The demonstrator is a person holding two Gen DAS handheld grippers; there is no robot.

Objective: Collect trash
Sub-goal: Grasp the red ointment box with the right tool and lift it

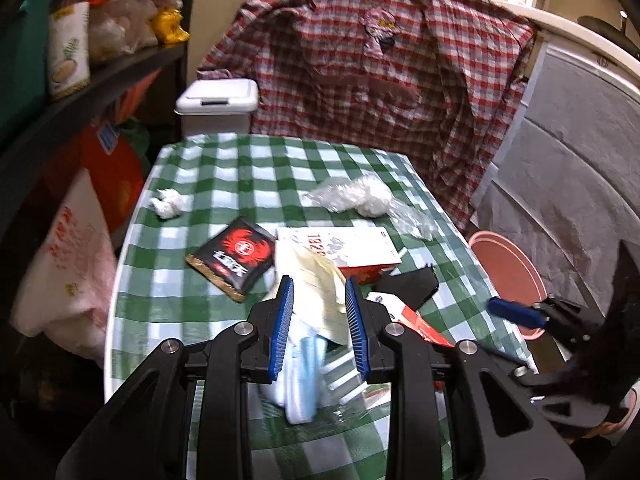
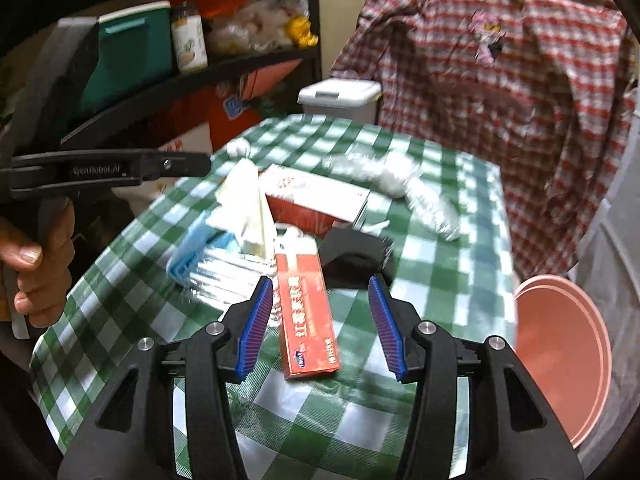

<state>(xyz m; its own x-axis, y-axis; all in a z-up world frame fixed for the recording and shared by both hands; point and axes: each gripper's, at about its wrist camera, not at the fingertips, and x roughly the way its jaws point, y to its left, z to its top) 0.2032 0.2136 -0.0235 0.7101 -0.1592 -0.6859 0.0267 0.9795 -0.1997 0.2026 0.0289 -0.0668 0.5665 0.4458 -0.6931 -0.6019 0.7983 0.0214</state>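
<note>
Trash lay scattered over the green-checked tablecloth (image 1: 224, 168) of a small table. The left gripper (image 1: 320, 288) hovered low over the near part of the pile with its blue-padded fingers (image 1: 283, 320) spread apart, a cream sheet of paper (image 1: 316, 280) and a light blue face mask (image 1: 308, 364) showing in the gap between them; whether either pad touched the paper could not be told, and nothing was clearly gripped. The right gripper (image 2: 322, 284) was also open, wider, its jaws standing on either side of an orange-red toothpaste box (image 2: 306, 312) that lay flat on the cloth, apart from both pads. Just beyond that box sat a black object (image 2: 352, 256), and behind it a larger white-and-red carton (image 2: 316, 196). In the left wrist view a black sachet with a red emblem (image 1: 232, 262) lay left of the carton, a crumpled white tissue (image 1: 168, 202) sat near the table's left edge, and a wad of clear plastic wrap (image 1: 360, 198) lay toward the far right side. A white lidded bin (image 1: 218, 106) stood past the table's far edge, beside a red plaid shirt (image 1: 380, 72) hanging behind. A pink basin (image 2: 560, 356) stood off the table's right side. The person's left hand (image 2: 32, 264) held the left gripper's handle at the frame's left edge in the right wrist view.
</note>
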